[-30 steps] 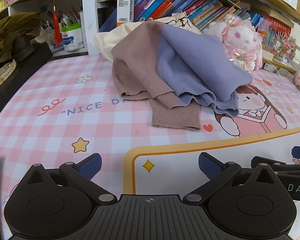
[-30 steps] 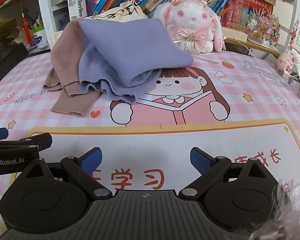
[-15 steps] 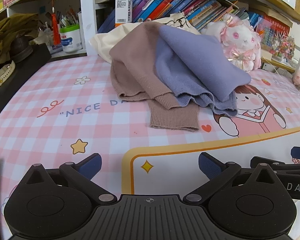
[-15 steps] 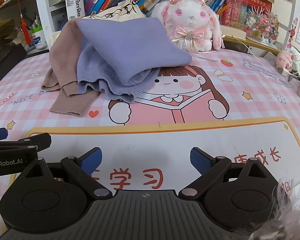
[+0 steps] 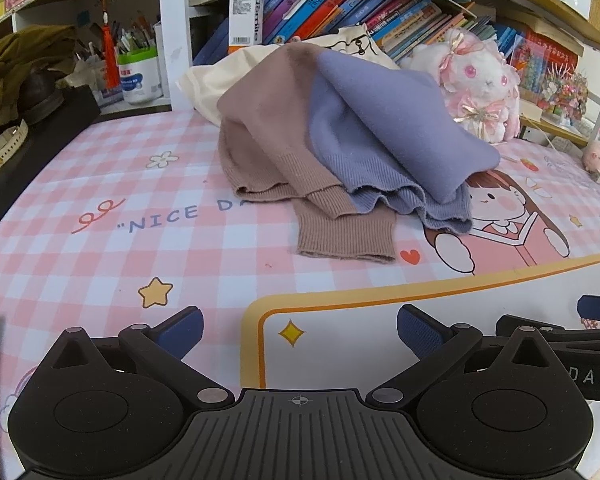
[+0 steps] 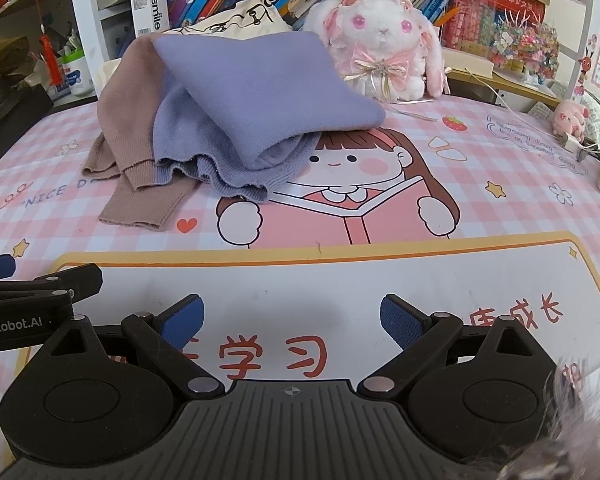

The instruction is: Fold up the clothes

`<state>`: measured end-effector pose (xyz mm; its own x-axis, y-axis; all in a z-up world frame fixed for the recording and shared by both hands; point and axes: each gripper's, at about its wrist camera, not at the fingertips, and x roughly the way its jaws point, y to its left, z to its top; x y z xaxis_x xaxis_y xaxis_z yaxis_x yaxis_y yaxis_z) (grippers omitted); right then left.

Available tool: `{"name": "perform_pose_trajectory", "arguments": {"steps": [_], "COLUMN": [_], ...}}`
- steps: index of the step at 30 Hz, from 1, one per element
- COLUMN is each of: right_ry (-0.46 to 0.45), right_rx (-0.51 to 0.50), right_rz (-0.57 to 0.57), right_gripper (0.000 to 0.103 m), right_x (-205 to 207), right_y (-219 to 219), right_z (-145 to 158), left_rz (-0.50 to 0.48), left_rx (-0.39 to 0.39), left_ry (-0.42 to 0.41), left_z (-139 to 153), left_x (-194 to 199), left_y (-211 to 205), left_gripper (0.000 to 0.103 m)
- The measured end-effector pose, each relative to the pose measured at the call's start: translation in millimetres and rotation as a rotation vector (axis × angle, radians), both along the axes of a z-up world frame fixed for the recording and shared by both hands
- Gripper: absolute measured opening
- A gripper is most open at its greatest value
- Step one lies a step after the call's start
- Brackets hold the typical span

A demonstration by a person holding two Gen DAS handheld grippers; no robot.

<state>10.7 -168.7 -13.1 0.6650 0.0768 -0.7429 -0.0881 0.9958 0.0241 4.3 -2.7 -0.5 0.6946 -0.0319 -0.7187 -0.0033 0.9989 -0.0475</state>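
A two-tone knit sweater lies in a heap on the pink checked mat. Its purple part [image 5: 396,136] [image 6: 256,100] drapes over the brown part [image 5: 268,128] [image 6: 130,108], and a brown ribbed sleeve [image 5: 346,236] [image 6: 144,208] sticks out toward me. My left gripper [image 5: 300,330] is open and empty, low over the mat in front of the heap. My right gripper [image 6: 292,320] is open and empty, beside the left one, over the white panel of the mat.
A cream cloth bag [image 5: 228,76] lies behind the sweater against the bookshelf [image 5: 340,4]. A white and pink plush rabbit [image 6: 384,48] sits at the back right. A small pink plush [image 6: 570,114] is far right. A black case with a watch [image 5: 4,152] borders the left edge.
Both grippers have moved slightly forward toward the sweater; the heap looks a little nearer. Both stay open and the sweater has not moved.
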Motion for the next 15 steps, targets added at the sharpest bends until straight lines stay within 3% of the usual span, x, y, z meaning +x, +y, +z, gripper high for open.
{"name": "perform_pose_trajectory", "arguments": {"steps": [15], "right_ry": [0.018], "right_rx": [0.014], "right_rz": [-0.008], "right_gripper": [0.096], "right_x": [2.4], "right_y": [-2.1], "right_z": [-3.7], "left_rz": [-0.008], "left_rx": [0.043], "left_ry": [0.011], "left_z": [-0.9], "left_x": [0.1], "left_y": [-4.2], "left_gripper": [0.103]}}
